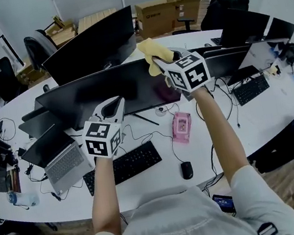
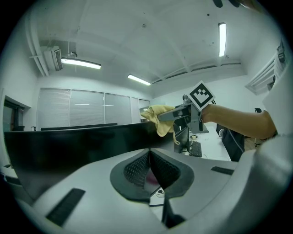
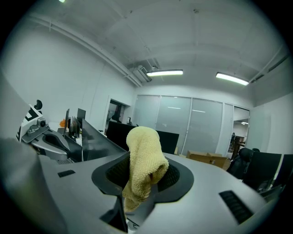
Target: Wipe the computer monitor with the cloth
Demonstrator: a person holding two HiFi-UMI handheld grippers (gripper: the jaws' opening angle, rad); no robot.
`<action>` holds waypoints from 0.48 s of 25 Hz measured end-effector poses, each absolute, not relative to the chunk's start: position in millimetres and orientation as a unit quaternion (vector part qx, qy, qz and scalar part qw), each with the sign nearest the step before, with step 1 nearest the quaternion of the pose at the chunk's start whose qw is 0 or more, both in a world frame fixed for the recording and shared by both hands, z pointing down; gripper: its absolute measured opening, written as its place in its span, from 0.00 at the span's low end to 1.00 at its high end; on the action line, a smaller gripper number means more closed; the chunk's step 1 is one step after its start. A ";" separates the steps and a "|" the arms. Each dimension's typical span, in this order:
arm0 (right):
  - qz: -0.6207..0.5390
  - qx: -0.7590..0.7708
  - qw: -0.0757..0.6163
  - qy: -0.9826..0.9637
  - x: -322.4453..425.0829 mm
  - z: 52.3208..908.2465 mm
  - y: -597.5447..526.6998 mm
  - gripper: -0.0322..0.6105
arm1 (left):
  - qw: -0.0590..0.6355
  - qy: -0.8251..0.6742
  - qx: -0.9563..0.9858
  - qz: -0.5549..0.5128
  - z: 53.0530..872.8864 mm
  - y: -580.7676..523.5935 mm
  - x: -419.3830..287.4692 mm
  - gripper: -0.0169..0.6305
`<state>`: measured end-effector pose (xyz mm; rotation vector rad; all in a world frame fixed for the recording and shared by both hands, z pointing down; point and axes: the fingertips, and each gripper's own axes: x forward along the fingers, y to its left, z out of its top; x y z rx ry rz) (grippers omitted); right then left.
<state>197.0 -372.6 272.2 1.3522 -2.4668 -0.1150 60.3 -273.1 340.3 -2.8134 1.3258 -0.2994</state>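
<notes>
The right claw [image 1: 166, 60] is clamped on the yellow cloth [image 1: 153, 52]. The right gripper view shows a thick fold bunched between its pads and a tail hanging below. That leaves a soft wad standing proud of the jaws, so fabric rather than plastic would meet the screen. The claw is held up at the top edge of the dark curved monitor [image 1: 103, 93], at about 1 o'clock from the screen's middle in the head view. In the left gripper view the cloth drapes at that edge near its far end, but I cannot tell whether it presses on the panel or only hangs just beside it. An upper corner suits a wipe that runs along and down the screen, and by this placing the wiping looks barely begun.

The left claw [image 1: 114, 106] is closed narrow, its pads meeting with nothing between them. It hovers at about 7 o'clock from the screen's middle, just in front of the lower bezel. It is likely there to brace the monitor if the wipe pushes it back, and it is out of the cloth's path.

On the white counter [image 1: 280, 107] a keyboard [image 1: 124, 166] lies at 6 o'clock below the monitor and a pink pack [image 1: 182, 126] at 4 o'clock, both apart from the claws.
</notes>
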 end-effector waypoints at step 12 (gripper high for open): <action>-0.034 0.481 0.153 -0.863 255.1 271.6 -375.2 0.30 | 0.017 0.418 -0.904 -0.092 337.8 -282.8 114.3 0.06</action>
